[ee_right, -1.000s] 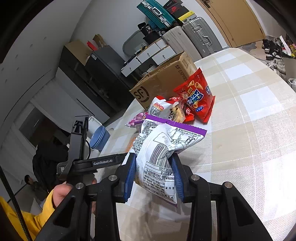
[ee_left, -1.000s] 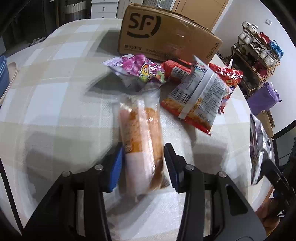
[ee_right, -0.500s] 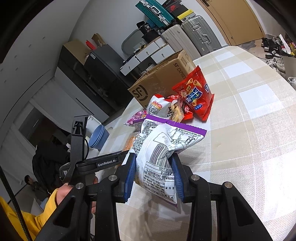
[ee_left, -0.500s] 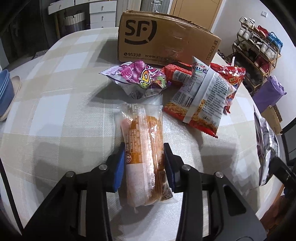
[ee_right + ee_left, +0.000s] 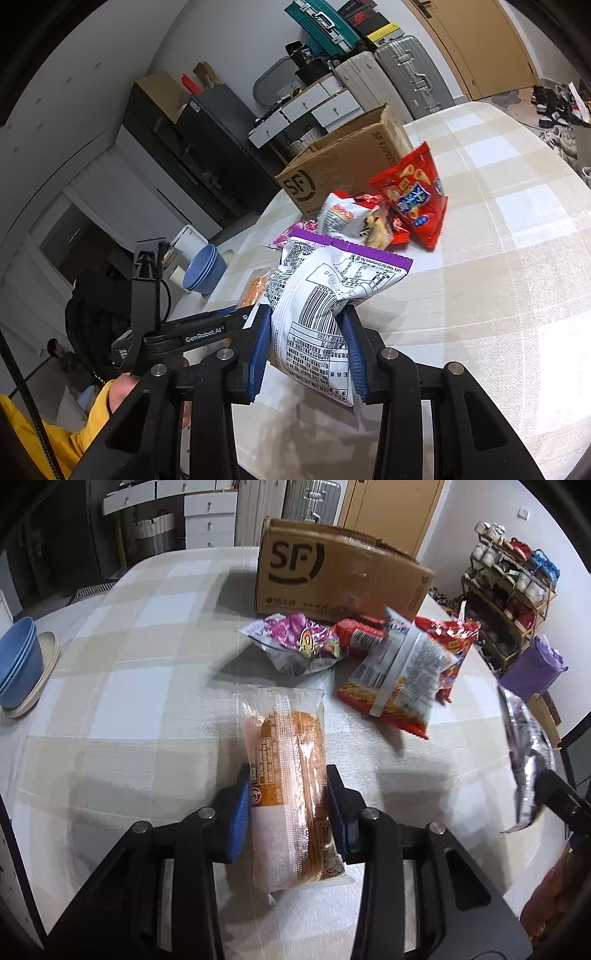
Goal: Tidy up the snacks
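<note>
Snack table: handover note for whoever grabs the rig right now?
Left gripper: shut on the orange bread pack.
Right gripper: shut on the purple-and-white chip bag, held above the table.
Cardboard box stands at the far side; its inside is not visible.
Loose in front of it: pink pack, noodle pack, red chip bag.
Done: two snacks gripped. Left: place both, then sort the three loose packs.
</note>
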### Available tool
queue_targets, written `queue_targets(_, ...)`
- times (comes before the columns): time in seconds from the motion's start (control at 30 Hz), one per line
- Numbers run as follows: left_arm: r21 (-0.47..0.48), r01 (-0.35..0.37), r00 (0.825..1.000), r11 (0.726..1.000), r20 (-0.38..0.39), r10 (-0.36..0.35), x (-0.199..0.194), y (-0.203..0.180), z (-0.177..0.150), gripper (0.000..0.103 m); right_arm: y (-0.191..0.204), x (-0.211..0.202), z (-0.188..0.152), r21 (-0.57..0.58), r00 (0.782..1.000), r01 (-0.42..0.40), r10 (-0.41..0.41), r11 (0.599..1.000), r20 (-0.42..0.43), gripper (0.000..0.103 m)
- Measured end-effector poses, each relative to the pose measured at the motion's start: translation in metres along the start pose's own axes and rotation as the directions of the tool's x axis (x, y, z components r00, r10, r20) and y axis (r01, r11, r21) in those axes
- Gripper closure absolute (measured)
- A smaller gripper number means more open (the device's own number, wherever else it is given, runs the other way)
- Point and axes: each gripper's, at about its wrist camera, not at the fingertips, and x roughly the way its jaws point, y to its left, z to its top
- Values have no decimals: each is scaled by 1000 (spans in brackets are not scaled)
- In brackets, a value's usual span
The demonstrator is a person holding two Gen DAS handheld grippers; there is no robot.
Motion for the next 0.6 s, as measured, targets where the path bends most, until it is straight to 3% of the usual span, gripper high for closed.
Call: queue_targets(0.6,33,89,991,995,102,-92,-75,-11,-12,69,25,-1,2,-40,1000,-11,12,999,7,65)
